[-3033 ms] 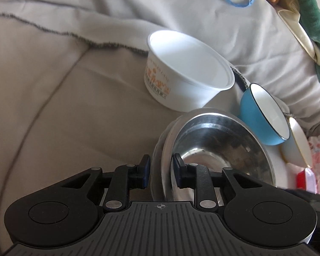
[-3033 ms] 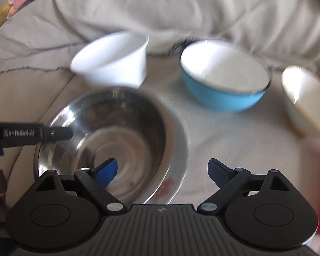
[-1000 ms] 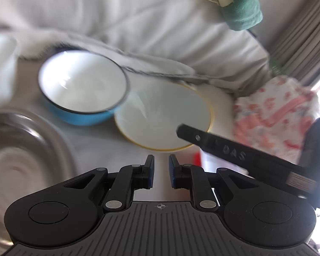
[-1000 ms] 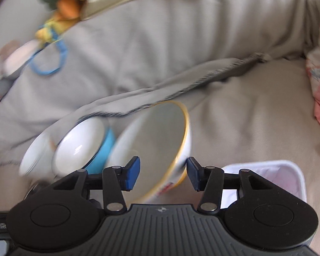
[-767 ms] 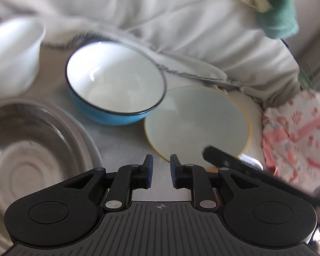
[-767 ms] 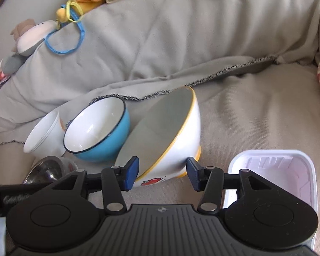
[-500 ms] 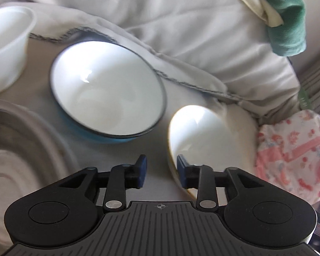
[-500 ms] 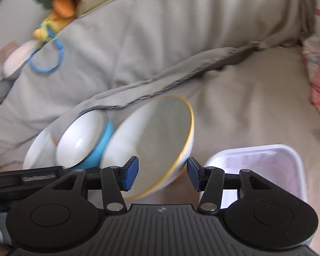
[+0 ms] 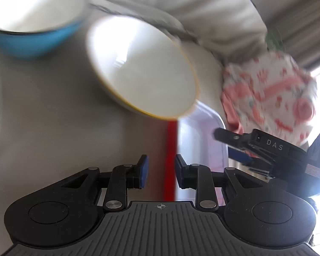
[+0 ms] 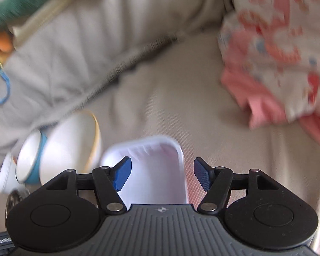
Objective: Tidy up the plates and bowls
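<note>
Yellow-rimmed bowl [image 9: 143,68] just released at 11 o'clock; right gripper [image 10: 161,176] jaws now spread over white tray [image 10: 155,170]; left gripper [image 9: 159,171] jaws spread, empty.

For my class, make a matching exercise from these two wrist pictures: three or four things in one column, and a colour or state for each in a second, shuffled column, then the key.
Things
1. nearer bowl
2. farther bowl
3. plastic container
4. right tool

Descriptions
A. blue outside, dark rim
B. rectangular, pale, empty
C. white with a yellow rim
D. open, holding nothing

Pairs: 1-C, 2-A, 3-B, 4-D
</note>
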Motion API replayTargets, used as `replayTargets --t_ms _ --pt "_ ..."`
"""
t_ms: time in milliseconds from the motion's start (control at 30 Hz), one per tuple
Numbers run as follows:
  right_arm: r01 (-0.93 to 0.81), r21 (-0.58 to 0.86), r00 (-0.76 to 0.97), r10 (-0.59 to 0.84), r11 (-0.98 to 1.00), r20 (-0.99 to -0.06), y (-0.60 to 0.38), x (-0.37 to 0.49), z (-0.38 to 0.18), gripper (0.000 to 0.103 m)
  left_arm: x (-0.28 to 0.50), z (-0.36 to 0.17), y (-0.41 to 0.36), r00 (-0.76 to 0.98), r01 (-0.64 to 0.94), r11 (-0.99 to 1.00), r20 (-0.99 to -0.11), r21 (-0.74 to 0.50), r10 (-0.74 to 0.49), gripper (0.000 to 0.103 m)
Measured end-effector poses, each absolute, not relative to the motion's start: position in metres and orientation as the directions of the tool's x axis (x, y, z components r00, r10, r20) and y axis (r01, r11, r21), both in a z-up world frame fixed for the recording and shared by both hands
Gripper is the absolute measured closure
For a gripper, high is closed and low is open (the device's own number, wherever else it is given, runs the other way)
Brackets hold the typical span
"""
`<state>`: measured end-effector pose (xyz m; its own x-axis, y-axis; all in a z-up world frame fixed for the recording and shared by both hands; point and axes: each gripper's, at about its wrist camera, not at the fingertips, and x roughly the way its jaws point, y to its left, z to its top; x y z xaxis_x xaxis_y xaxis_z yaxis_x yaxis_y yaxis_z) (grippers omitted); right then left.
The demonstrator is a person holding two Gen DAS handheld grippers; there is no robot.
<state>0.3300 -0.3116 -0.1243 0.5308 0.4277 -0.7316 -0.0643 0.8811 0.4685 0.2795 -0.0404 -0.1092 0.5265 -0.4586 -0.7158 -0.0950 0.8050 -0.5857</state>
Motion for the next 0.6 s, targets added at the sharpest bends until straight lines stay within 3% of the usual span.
replayTargets --t_ms 133,333,433,600 --pt "-0.072 0.54 0.482 0.503 0.839 -0.717 -0.312 0.33 -0.137 0.038 0.297 -0.115 -0.07 0.487 -0.056 0.819 -0.732 -0.571 -0.477 0.073" --pt "-0.046 0.457 0.574 0.398 0.888 -0.716 -0.316 0.334 -0.13 0.036 0.314 -0.103 -0.088 0.511 0.007 0.849 -0.728 -0.528 -0.457 0.074" --pt "-0.036 0.349 0.671 0.281 0.937 -0.687 -0.312 0.328 -0.115 0.036 0.301 -0.087 -0.082 0.561 -0.008 0.892 -0.741 -0.452 -0.37 0.074" --pt "-0.143 0.377 0.701 0.363 0.915 -0.614 -0.285 0.337 -0.081 0.036 0.277 -0.079 -0.043 0.629 -0.117 0.897 -0.731 -0.426 -0.266 0.074"
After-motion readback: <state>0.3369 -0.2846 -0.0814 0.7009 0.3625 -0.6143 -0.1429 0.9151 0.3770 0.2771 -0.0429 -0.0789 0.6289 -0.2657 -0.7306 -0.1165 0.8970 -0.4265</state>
